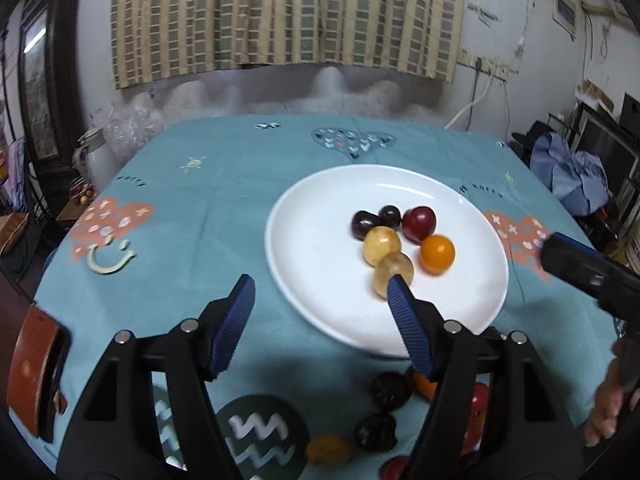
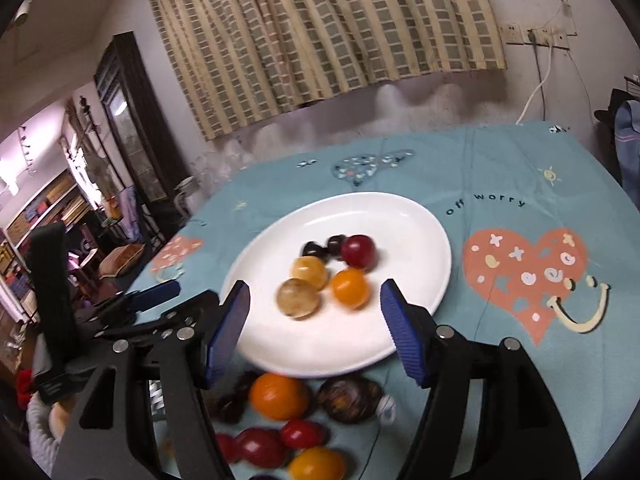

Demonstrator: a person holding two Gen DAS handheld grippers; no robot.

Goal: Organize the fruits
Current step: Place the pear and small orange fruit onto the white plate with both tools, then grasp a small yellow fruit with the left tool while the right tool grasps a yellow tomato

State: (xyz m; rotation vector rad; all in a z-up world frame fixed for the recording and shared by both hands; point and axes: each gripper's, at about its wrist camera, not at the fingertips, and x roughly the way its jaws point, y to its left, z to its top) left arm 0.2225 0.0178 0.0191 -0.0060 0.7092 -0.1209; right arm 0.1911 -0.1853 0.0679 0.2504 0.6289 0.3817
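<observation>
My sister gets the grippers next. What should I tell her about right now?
Left gripper: open, holding nothing, low over the near edge of the plate.
Right gripper: open, holding nothing, also near the plate.
Done: six fruits sit together on the plate.
Left: loose fruits lie on the cloth in front of the plate. Pick those up next.

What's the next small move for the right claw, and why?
Probably lower the right claw toward the loose orange fruit just beneath it and close. Its jaws stand open and hold nothing, six fruits already sit on the white plate, and a cluster still lies on the tablecloth at the near rim. The left claw is also open.
</observation>
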